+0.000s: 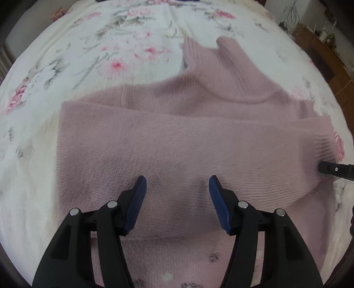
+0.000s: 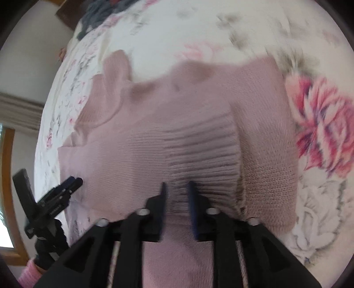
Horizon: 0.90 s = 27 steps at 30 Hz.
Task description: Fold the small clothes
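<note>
A dusty-pink knitted sweater (image 1: pixel 177 137) lies spread on a floral bedspread (image 1: pixel 77 55), one sleeve folded across its body. My left gripper (image 1: pixel 177 186) hovers open just above the sweater's near part, nothing between its blue pads. In the right wrist view the left gripper (image 2: pixel 76 180) shows side-on at the garment's left edge. My right gripper (image 2: pixel 177 192) is shut on the ribbed cuff (image 2: pixel 199 150), and the knit bunches between its narrow fingers. Its black tip (image 1: pixel 327 169) pinches the ribbing at the sweater's right side. The turtleneck collar (image 1: pixel 199 53) points away from me.
The bedspread (image 2: pixel 243 26) reaches out on all sides of the sweater. Dark clothes (image 2: pixel 99 13) lie in a heap at the bed's far corner. Wooden furniture (image 1: pixel 320 48) stands beyond the bed's right edge. A pink sleeve (image 2: pixel 28 272) of the person shows behind the left gripper.
</note>
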Each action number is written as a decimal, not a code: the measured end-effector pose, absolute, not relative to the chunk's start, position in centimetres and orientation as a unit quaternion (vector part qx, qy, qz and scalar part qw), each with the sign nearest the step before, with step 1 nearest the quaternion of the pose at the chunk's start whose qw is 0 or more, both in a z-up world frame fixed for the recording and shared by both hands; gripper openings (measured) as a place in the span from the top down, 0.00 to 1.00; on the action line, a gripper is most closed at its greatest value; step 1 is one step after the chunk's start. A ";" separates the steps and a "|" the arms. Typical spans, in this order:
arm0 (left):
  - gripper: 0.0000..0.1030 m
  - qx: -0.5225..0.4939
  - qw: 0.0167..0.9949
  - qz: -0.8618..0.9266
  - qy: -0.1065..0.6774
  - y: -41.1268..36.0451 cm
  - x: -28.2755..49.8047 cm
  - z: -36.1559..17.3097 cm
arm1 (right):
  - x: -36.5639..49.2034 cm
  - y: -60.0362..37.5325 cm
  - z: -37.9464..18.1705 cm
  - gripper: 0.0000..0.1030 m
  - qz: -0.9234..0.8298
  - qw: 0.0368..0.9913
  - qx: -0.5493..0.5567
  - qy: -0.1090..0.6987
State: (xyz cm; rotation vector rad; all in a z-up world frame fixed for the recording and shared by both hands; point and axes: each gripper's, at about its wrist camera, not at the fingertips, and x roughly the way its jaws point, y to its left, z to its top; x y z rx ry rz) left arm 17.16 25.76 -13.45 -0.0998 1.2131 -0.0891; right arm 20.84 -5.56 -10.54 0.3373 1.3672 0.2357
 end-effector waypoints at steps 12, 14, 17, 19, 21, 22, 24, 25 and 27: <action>0.39 -0.045 0.811 -0.045 0.582 26.1 17.7 -15.3 | 21.8 -6.3 -11.8 0.62 0.079 0.779 0.064 0.618; 0.39 -0.056 0.807 -0.044 0.587 26.4 18.0 -14.9 | 21.9 -5.7 -11.6 0.61 0.080 0.777 0.052 0.622; 0.39 -0.059 0.815 -0.043 0.575 26.7 19.0 -13.3 | 22.5 -5.5 -10.1 0.60 0.095 0.772 0.061 0.626; 0.38 -0.049 0.825 -0.047 0.562 26.6 20.3 -12.1 | 23.8 -5.6 -8.8 0.59 0.116 0.774 0.089 0.616; 0.36 -0.041 0.832 -0.047 0.552 26.4 22.5 -11.2 | 25.9 -5.4 -7.9 0.59 0.129 0.775 0.112 0.608; 0.35 -0.042 0.835 -0.044 0.546 26.3 23.8 -10.7 | 27.0 -5.1 -7.7 0.58 0.133 0.777 0.116 0.604; 0.32 -0.040 0.841 -0.038 0.539 26.2 26.6 -10.4 | 29.9 -3.9 -7.5 0.52 0.141 0.784 0.109 0.594; 0.31 -0.035 0.841 -0.035 0.538 26.0 27.7 -10.3 | 30.8 -3.3 -7.7 0.48 0.142 0.785 0.108 0.593; 0.31 -0.031 0.837 -0.039 0.544 25.7 29.6 -10.8 | 33.5 -1.9 -9.0 0.43 0.154 0.770 0.127 0.606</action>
